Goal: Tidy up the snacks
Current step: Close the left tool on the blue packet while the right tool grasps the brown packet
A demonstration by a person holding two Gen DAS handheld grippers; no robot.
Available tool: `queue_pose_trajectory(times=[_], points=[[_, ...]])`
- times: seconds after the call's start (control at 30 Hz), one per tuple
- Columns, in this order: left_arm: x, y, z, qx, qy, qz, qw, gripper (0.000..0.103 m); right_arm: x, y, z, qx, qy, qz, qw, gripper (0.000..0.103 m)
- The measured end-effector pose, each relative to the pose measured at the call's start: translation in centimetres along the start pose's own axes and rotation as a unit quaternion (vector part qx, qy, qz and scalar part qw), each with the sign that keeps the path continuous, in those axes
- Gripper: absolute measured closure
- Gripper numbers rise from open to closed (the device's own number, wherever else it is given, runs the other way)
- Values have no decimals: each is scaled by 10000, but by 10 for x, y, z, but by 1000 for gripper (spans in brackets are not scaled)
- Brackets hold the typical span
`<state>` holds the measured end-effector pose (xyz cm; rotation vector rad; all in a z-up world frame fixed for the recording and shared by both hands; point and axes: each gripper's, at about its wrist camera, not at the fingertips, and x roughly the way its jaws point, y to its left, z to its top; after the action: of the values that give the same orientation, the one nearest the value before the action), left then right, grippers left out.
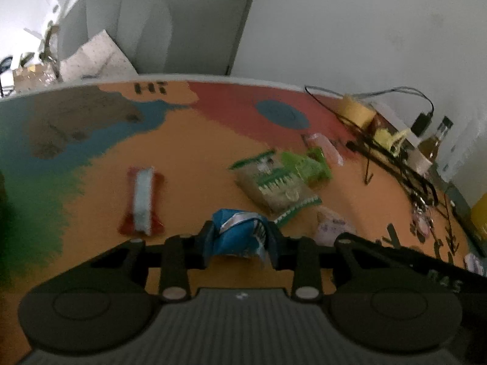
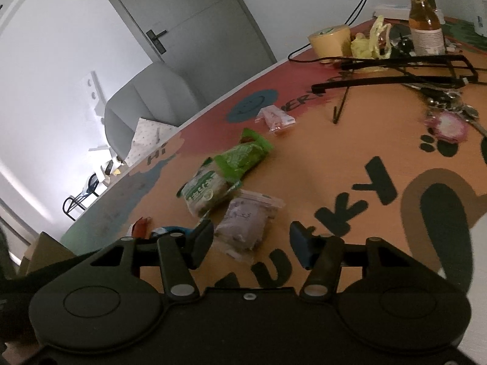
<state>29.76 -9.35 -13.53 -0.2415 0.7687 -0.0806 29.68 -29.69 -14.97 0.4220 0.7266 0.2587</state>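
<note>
My left tongs (image 1: pixel 240 237) point steeply down toward the bench, their jaws drawn in tight on a crumpled blue packet (image 1: pixel 236 232), both pads pressing its sides. My right tongs (image 2: pixel 251 243) tilt down less steeply, jaws standing apart, the pads touching nothing, with bare space between them.

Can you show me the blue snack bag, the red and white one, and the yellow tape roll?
Crumpled blue snack bag (image 1: pixel 236 234), left wrist view, its middle.
Red-and-white snack wrapper (image 1: pixel 142 200), left wrist view, white stripe.
Yellow tape roll (image 2: pixel 330 41), right wrist view, side.
</note>
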Motion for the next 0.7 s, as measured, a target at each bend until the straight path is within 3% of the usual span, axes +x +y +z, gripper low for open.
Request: queue_pose_trajectory(times=[0.27, 0.53, 0.57, 0.63, 0.67, 0.7], points=[[-18, 15, 6, -25, -169, 180, 9997, 69, 11, 16, 3, -122, -27, -29, 9999, 45], [-27, 30, 8, -109, -233, 379, 9990, 69, 23, 38, 0, -503, -45, -295, 9983, 33], [-28, 31, 8, -114, -238, 396, 9989, 69, 25, 39, -1, -539, -37, -332, 9980, 35], [-29, 33, 7, -119, -243, 417, 9988, 69, 27, 41, -3, -588, -17, -478, 9971, 51], [-30, 33, 7, -122, -246, 423, 9987, 69, 27, 41, -3, -651, -27, -562, 9963, 70], [-31, 33, 7, -118, -249, 428, 9987, 69, 28, 41, -3, -664, 9, -547, 9963, 71]])
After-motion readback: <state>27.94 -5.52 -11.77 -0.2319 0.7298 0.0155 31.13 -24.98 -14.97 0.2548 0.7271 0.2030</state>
